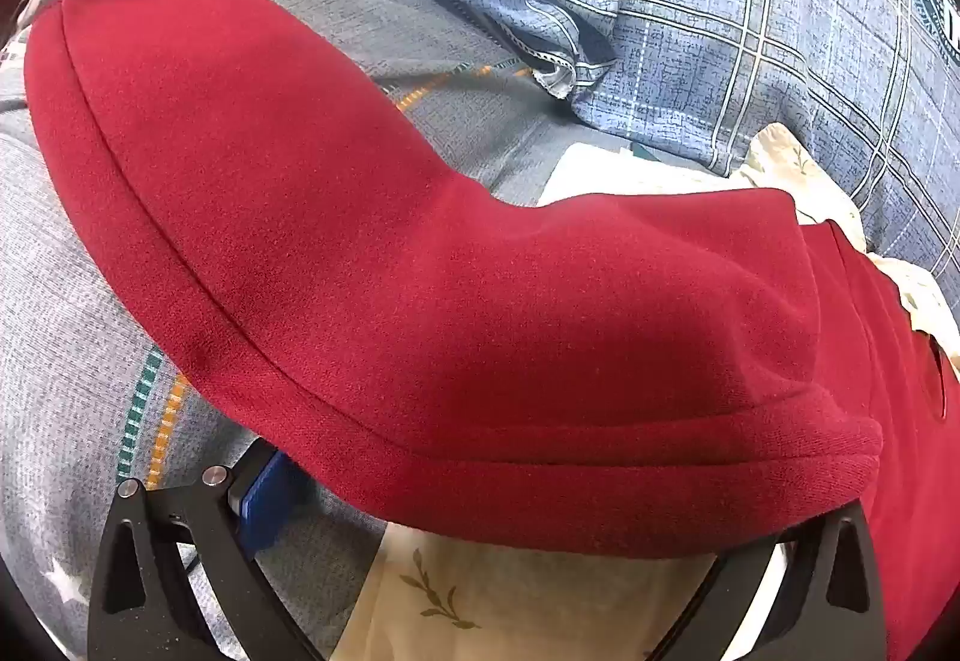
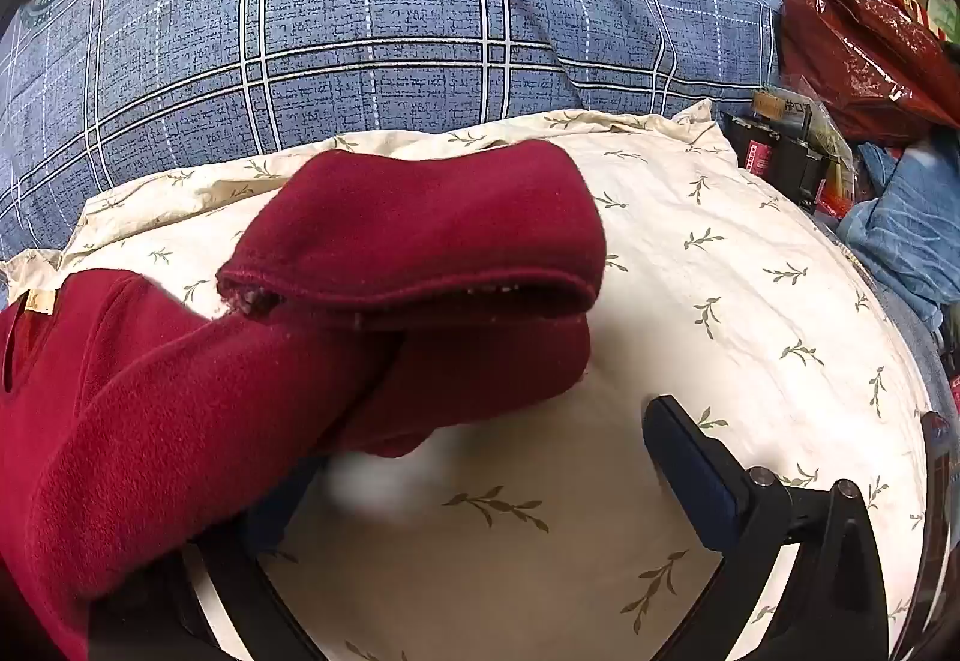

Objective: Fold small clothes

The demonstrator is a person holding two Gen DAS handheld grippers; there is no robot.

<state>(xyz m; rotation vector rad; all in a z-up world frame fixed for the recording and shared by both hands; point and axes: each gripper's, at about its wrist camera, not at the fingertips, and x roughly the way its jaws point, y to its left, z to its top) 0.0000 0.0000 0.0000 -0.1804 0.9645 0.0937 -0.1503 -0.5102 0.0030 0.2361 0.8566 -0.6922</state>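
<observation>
The right gripper (image 2: 480, 457) stands wide open, the red fleece garment (image 2: 252, 373) draped over its left finger. The left gripper (image 1: 480, 517) is spread too, its tips hidden under the garment (image 1: 420, 271). Beneath lies a leaf-print cloth (image 2: 750, 313); at 12 o'clock, a blue plaid quilt (image 2: 390, 18).

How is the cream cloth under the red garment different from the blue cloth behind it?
The cream cloth carries small scattered leaf sprigs; the blue cloth has a grid of white and dark lines. The cream one lies fairly smooth beneath the red garment; the blue one rises behind in folds. Both look like bedding.
</observation>
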